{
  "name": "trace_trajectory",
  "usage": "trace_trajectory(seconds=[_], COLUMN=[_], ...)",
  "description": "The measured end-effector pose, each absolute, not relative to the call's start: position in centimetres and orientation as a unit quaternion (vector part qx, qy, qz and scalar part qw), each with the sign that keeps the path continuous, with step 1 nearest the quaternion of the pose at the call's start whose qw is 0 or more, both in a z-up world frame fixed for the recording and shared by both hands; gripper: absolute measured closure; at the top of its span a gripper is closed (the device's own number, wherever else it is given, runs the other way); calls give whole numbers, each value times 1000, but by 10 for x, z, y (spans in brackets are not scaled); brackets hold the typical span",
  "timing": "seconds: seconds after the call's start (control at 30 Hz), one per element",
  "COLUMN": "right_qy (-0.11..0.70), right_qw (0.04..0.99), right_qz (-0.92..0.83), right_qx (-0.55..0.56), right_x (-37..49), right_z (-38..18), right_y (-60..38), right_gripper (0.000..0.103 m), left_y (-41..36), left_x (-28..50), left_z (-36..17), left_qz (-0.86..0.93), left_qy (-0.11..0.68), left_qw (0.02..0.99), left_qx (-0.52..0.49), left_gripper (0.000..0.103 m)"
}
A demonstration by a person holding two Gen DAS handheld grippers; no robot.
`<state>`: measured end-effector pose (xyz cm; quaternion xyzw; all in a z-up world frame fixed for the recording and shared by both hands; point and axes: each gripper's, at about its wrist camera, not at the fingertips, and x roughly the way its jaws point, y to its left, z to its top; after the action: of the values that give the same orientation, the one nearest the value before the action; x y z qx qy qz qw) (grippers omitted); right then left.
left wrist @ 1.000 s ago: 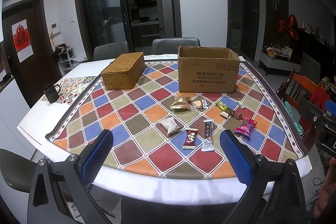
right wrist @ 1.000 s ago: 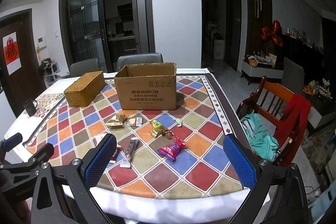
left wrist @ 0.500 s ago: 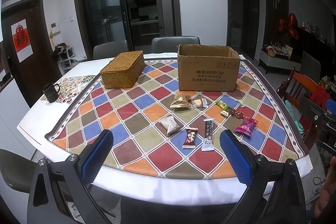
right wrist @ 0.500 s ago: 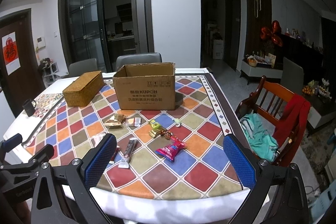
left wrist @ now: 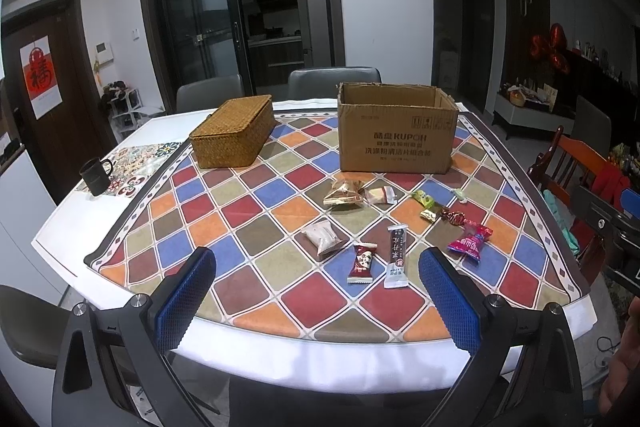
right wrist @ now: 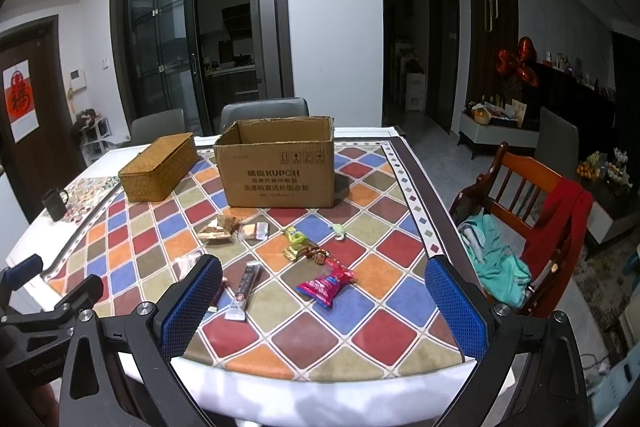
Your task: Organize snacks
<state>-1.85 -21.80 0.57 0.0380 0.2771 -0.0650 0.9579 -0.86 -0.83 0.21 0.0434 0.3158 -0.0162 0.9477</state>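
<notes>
Both my claws hang off the near edge of the table [left wrist: 56,223], wide open and empty. The left gripper [left wrist: 316,291] faces the scattered snacks: the dark red packet [left wrist: 362,263] and the long grey stick packet [left wrist: 396,255] lie just beyond its fingertips, slightly right of centre, the stick's long axis running near to far, almost in line with my reach. The right gripper [right wrist: 324,303] has the pink packet [right wrist: 326,283] close ahead, between its fingers, lying diagonally. The open cardboard box [left wrist: 396,129] stands at the far side, behind the snacks; the woven basket [left wrist: 234,135] is far left. I judge the right claw nearer the pink packet, the left nearer the stick.
</notes>
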Motion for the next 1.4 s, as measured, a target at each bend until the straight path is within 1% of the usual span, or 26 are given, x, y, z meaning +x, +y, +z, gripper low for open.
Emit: trace_trajectory(seconds=[0.53, 0.9, 1.4], right_qy=[281, 299, 331], right_qw=[957, 951, 941], right_qz=[-64, -67, -62], right_qx=[38, 34, 36], right_x=[-17, 9, 52], right_z=[3, -19, -46], right_y=[-219, -226, -225], right_gripper=[0, 0, 1], left_y=[-16, -25, -35], left_x=[7, 28, 70], left_z=[-15, -27, -59], left_qz=[-25, -27, -33], left_qy=[326, 342, 373], left_qw=[944, 937, 924], left_qx=[50, 63, 74], left_gripper=[0, 0, 0])
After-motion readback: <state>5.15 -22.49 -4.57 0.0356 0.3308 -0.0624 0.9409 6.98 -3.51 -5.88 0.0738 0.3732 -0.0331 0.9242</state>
